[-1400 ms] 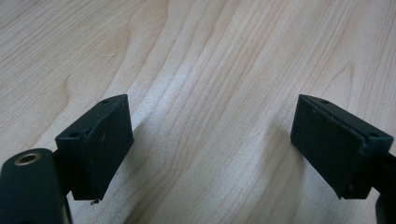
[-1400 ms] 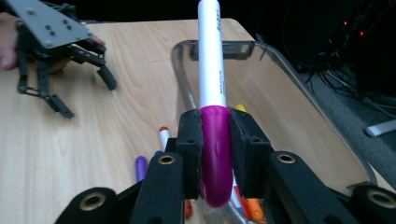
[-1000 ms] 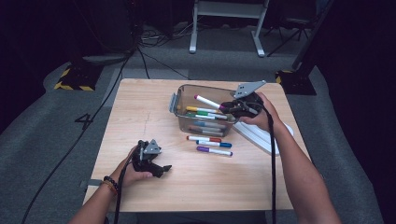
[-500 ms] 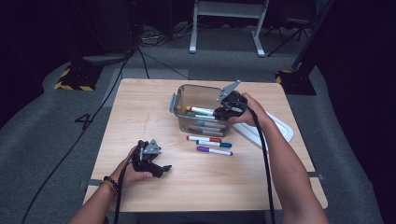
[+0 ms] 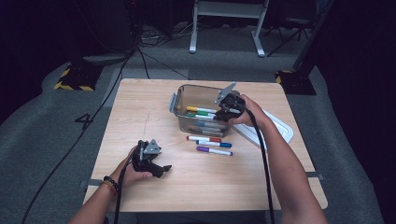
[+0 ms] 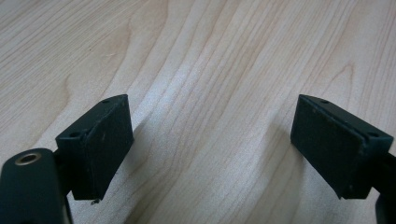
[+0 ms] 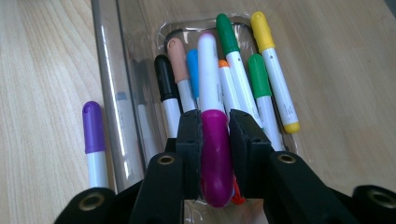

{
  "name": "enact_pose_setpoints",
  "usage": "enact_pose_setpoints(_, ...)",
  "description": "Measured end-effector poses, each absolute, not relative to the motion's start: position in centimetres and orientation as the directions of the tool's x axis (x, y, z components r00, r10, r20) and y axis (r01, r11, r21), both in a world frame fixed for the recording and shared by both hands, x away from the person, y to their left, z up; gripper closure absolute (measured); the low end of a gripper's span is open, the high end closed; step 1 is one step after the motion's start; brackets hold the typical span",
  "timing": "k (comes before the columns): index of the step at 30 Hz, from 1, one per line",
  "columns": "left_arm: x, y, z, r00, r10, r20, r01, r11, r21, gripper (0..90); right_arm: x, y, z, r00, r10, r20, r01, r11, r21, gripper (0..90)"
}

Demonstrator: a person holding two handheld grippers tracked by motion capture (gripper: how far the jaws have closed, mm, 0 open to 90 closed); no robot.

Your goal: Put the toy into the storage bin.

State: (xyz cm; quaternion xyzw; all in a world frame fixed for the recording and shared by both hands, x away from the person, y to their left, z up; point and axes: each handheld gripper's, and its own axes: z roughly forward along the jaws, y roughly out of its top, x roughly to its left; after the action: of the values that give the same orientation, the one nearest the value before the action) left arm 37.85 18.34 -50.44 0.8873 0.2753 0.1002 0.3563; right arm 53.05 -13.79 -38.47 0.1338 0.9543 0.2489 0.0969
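Right gripper point(image 7: 215, 135) clenched on magenta marker point(image 7: 215, 154) over clear bin point(image 5: 184, 93); left gripper point(image 6: 212, 154) released, resting on counter point(image 5: 140, 112).

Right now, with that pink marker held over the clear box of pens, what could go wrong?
1. The right gripper clamps the pink marker only by its magenta cap; the pen could slip or tilt out.
2. The clear box already holds many markers, so this one may land crosswise on top.
3. Three markers lie on the table beside the box, among them the purple marker; a careless sweep might roll them.
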Motion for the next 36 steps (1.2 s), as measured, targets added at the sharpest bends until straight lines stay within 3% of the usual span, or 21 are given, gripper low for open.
enact_pose_setpoints(10,37.9,18.3,-50.4,0.828,0.56,-0.018,0.417,-0.594,0.688,13.3,52.5,-14.7,-37.1,-0.908,0.394,-0.141,0.233,0.756,0.611,58.4)
enact_pose_setpoints(11,37.9,18.3,-50.4,0.828,0.56,-0.018,0.417,-0.595,0.687,13.3,51.8,-15.6,-36.2,-0.904,0.416,-0.094,0.241,0.68,0.693,54.8)
enact_pose_setpoints(12,37.8,18.3,-50.4,0.828,0.56,-0.017,0.417,-0.595,0.687,13.3,51.6,-16.0,-36.0,-0.9,0.427,-0.083,0.245,0.656,0.714,52.9)
enact_pose_setpoints(21,37.9,18.3,-50.4,0.828,0.56,-0.018,0.417,-0.595,0.687,13.3,47.1,-18.5,-33.9,-0.871,0.474,-0.129,0.181,0.554,0.813,40.7)
enact_pose_setpoints(30,37.9,18.3,-50.4,0.829,0.558,-0.018,0.416,-0.595,0.688,13.2,42.1,-20.1,-33.5,-0.863,0.471,-0.183,0.095,0.507,0.857,35.9)
enact_pose_setpoints(36,37.9,18.3,-50.4,0.829,0.56,-0.015,0.415,-0.596,0.687,12.9,39.5,-20.0,-35.2,-0.894,0.412,-0.177,0.066,0.512,0.856,35.4)
